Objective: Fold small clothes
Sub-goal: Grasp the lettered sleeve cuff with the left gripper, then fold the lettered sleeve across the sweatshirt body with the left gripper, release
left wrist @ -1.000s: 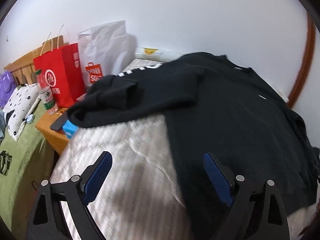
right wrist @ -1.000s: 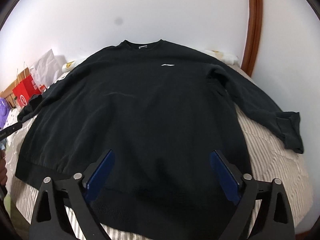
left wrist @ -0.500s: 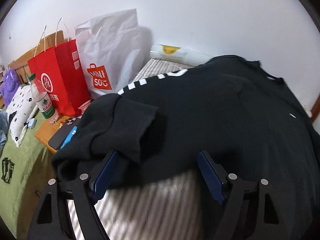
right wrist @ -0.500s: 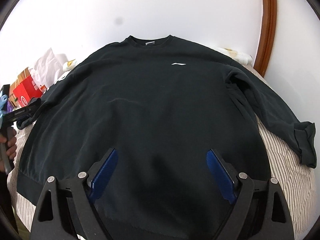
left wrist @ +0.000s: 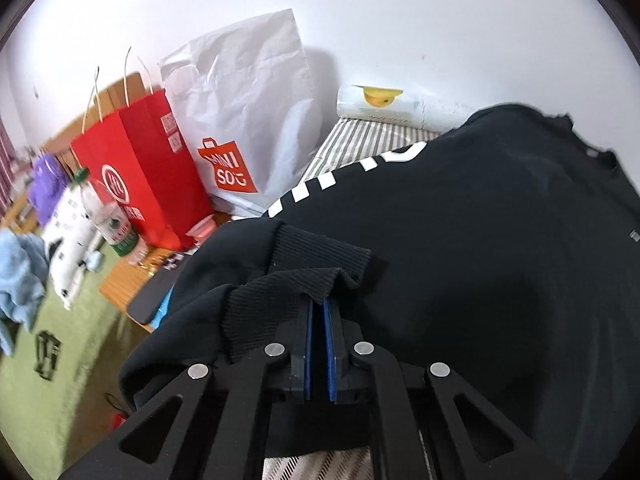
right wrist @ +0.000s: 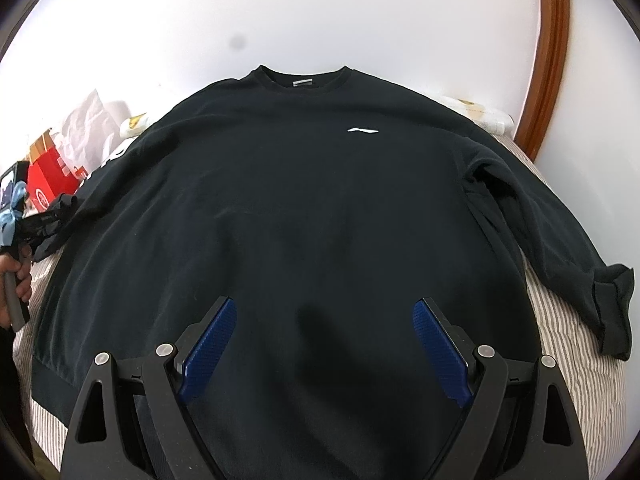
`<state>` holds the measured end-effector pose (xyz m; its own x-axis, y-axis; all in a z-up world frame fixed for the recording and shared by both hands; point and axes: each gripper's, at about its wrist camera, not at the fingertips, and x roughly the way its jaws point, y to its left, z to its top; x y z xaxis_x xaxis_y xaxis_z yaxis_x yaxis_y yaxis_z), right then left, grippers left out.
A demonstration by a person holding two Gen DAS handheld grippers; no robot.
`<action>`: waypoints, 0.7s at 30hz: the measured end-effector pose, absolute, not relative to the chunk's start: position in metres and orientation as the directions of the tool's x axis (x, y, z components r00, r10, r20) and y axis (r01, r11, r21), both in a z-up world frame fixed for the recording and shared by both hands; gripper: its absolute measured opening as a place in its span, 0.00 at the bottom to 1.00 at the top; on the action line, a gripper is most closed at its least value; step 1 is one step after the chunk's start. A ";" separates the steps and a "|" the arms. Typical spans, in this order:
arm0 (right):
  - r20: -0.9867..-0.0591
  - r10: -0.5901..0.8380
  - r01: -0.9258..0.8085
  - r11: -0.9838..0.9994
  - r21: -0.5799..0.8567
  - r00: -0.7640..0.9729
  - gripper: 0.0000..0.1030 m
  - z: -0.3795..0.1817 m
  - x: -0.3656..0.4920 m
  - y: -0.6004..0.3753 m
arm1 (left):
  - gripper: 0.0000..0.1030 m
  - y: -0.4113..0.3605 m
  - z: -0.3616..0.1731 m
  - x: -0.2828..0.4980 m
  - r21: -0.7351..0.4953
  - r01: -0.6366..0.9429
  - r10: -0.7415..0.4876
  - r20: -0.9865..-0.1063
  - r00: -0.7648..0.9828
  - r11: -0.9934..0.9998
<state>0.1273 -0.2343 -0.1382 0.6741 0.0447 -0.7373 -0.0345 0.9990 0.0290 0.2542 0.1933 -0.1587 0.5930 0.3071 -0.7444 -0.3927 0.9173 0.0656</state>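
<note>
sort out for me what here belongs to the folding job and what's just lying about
Part of the job:
black sweatshirt
its ribbed cuff, pinched in the left gripper
right gripper, open above the hem

Just lying about:
red paper bag
white shopping bag
water bottle
phone

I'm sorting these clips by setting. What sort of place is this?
Most likely a home bedroom: a black sweatshirt lies spread on a bed with a striped cover, and shopping bags and a water bottle crowd a small wooden table beside it.
</note>
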 end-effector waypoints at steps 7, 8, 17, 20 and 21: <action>-0.716 0.052 -0.038 0.999 0.035 0.697 0.87 -0.126 0.126 -0.246 | 0.04 0.172 -0.116 0.251 0.008 -0.358 0.258 -0.708 0.657 0.934; -0.712 0.050 -0.036 0.999 0.035 0.700 0.87 -0.124 0.126 -0.249 | 0.04 0.166 -0.109 0.252 -0.003 -0.344 0.243 -0.702 0.670 0.939; -0.688 0.032 0.021 0.997 0.069 0.725 0.87 -0.101 0.125 -0.300 | 0.04 0.088 -0.057 0.282 -0.072 -0.212 0.116 -0.645 0.755 0.975; -0.675 0.007 0.039 0.998 0.052 0.738 0.87 -0.090 0.125 -0.317 | 0.04 0.055 -0.044 0.298 -0.084 -0.155 0.069 -0.627 0.776 0.984; -0.672 -0.004 0.047 0.998 0.046 0.741 0.87 -0.086 0.126 -0.323 | 0.04 0.042 -0.041 0.303 -0.087 -0.133 0.051 -0.621 0.782 0.987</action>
<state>0.1259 -0.3235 -0.0863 0.7408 -0.0036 -0.6717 0.0467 0.9978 0.0462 0.3033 0.0420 -0.0411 0.7820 0.0505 -0.6213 -0.1330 0.9873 -0.0871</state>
